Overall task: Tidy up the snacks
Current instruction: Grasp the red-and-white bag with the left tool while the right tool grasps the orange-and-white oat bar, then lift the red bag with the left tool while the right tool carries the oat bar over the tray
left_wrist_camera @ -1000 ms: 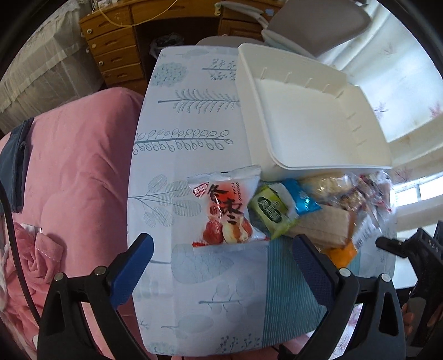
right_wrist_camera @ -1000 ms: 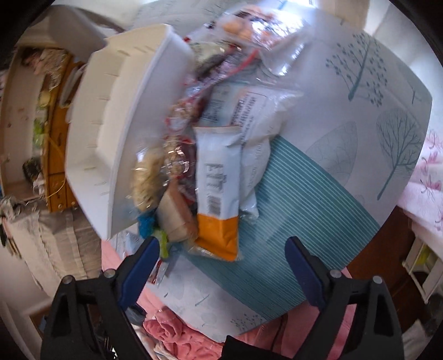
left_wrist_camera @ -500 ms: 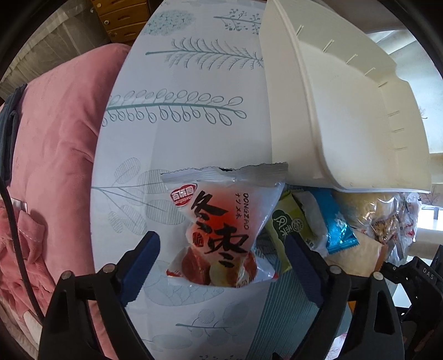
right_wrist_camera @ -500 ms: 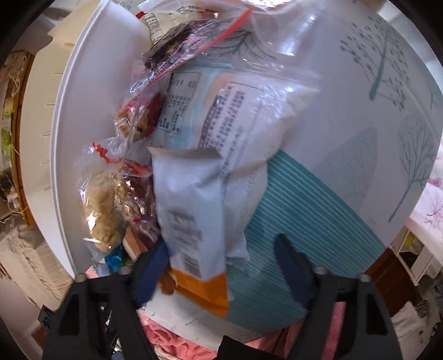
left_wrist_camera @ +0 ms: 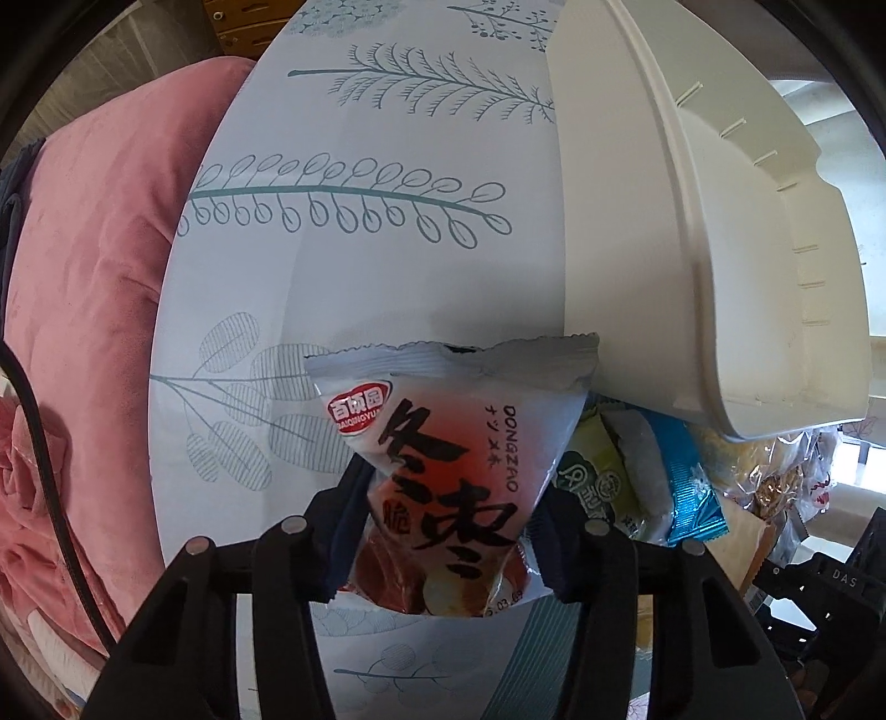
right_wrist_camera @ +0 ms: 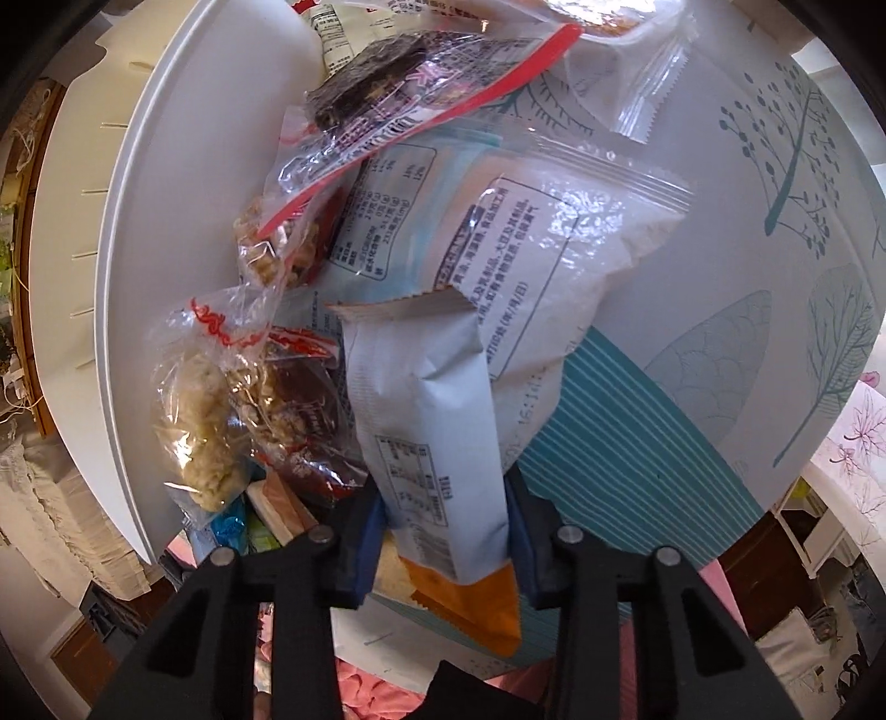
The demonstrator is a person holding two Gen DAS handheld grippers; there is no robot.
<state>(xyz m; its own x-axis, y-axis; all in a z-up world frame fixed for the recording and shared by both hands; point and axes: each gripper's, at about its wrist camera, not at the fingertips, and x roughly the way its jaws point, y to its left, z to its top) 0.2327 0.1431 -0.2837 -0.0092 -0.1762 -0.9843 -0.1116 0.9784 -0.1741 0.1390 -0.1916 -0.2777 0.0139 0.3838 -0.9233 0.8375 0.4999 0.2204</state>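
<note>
My left gripper [left_wrist_camera: 443, 531] is shut on a white and red jujube snack bag [left_wrist_camera: 448, 471], which lies on the patterned tablecloth [left_wrist_camera: 354, 266]. My right gripper [right_wrist_camera: 443, 531] is shut on a long white packet with an orange end [right_wrist_camera: 432, 443]. A white plastic bin [left_wrist_camera: 692, 232] lies just beyond the snacks; it also shows in the right wrist view [right_wrist_camera: 183, 232]. Several more packets lie piled against the bin: a green one [left_wrist_camera: 592, 476], a blue one [left_wrist_camera: 686, 487], clear bags of puffed snacks [right_wrist_camera: 205, 432] and a large white bag [right_wrist_camera: 542, 266].
A pink quilt [left_wrist_camera: 83, 288] lies left of the table. Wooden drawers [left_wrist_camera: 243, 22] stand beyond the far end. The table edge [right_wrist_camera: 764, 498] falls away at the right in the right wrist view, with white furniture [right_wrist_camera: 836, 498] below it.
Both grippers moved forward and closed: the left one on the jujube bag, the right one on the white and orange packet. The bin and pile now look much nearer.
</note>
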